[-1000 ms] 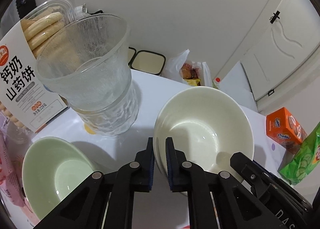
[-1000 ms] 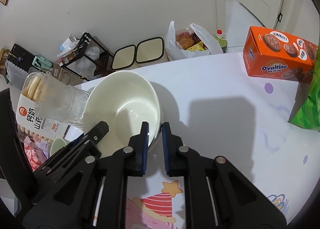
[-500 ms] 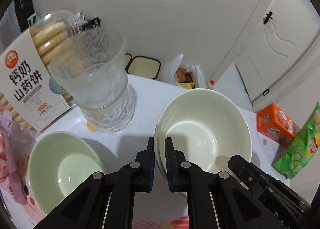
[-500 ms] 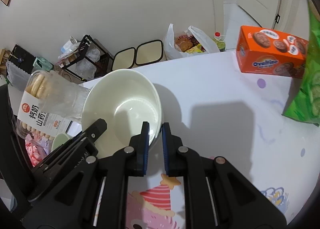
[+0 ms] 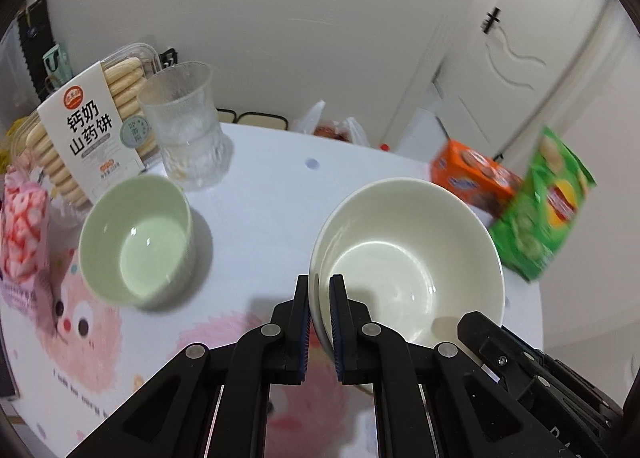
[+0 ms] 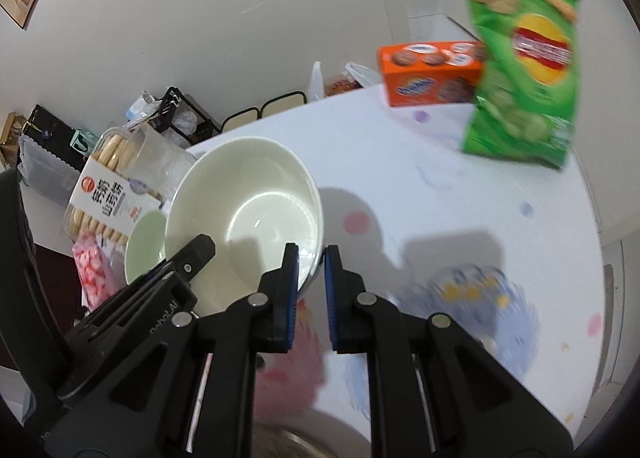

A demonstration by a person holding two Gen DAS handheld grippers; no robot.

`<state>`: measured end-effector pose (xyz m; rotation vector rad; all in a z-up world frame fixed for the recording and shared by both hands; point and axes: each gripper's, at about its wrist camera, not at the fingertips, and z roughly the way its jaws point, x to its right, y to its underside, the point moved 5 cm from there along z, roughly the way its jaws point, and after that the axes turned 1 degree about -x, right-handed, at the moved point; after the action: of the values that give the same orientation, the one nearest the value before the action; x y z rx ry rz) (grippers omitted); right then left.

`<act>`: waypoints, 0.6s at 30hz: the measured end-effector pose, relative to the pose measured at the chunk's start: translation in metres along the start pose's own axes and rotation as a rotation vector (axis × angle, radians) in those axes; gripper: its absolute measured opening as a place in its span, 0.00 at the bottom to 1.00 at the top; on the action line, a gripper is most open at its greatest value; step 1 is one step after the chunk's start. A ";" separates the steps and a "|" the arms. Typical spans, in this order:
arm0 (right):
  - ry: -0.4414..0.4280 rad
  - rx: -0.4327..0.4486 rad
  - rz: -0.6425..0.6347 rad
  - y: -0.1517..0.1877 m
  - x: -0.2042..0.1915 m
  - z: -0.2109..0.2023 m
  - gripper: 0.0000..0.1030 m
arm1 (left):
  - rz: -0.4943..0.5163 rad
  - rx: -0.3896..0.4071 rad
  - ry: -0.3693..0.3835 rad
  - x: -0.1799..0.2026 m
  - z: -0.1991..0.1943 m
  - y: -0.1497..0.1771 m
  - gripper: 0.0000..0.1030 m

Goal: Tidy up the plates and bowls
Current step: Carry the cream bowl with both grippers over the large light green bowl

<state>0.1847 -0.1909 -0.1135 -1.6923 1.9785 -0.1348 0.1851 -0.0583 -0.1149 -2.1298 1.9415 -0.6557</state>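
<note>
A large cream bowl (image 5: 408, 258) is held by both grippers above the table. My left gripper (image 5: 319, 298) is shut on its left rim. My right gripper (image 6: 310, 270) is shut on its right rim, and the bowl also shows in the right wrist view (image 6: 248, 209). A smaller pale green bowl (image 5: 136, 238) stands on the table to the left; in the right wrist view the green bowl (image 6: 144, 246) is partly hidden behind the cream one.
A glass tumbler (image 5: 184, 129) and a biscuit box (image 5: 88, 129) stand at the back left, with a pink packet (image 5: 22, 234) at the left edge. An orange Ovaltine box (image 6: 432, 73) and a green crisps bag (image 6: 520, 69) stand at the right.
Both grippers have lifted the cream bowl and drawn it back toward the near side and right, away from the tumbler. The green bowl now sits farther left of it.
</note>
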 end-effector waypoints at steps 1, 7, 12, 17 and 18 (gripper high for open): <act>0.002 0.002 0.007 0.005 0.004 -0.007 0.14 | 0.010 -0.003 0.004 0.005 -0.005 0.007 0.08; 0.025 0.015 0.041 0.036 0.028 -0.046 0.14 | 0.051 -0.018 0.026 0.033 -0.032 0.039 0.08; 0.025 0.039 0.073 0.063 0.047 -0.082 0.14 | 0.107 -0.014 0.053 0.058 -0.057 0.065 0.08; 0.047 0.056 0.119 0.092 0.069 -0.115 0.14 | 0.144 -0.027 0.080 0.085 -0.074 0.094 0.08; 0.052 0.057 0.126 0.096 0.073 -0.119 0.14 | 0.150 -0.032 0.086 0.090 -0.077 0.101 0.08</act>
<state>0.0398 -0.2702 -0.0739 -1.5381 2.0928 -0.1894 0.0649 -0.1470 -0.0721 -1.9803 2.1449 -0.7019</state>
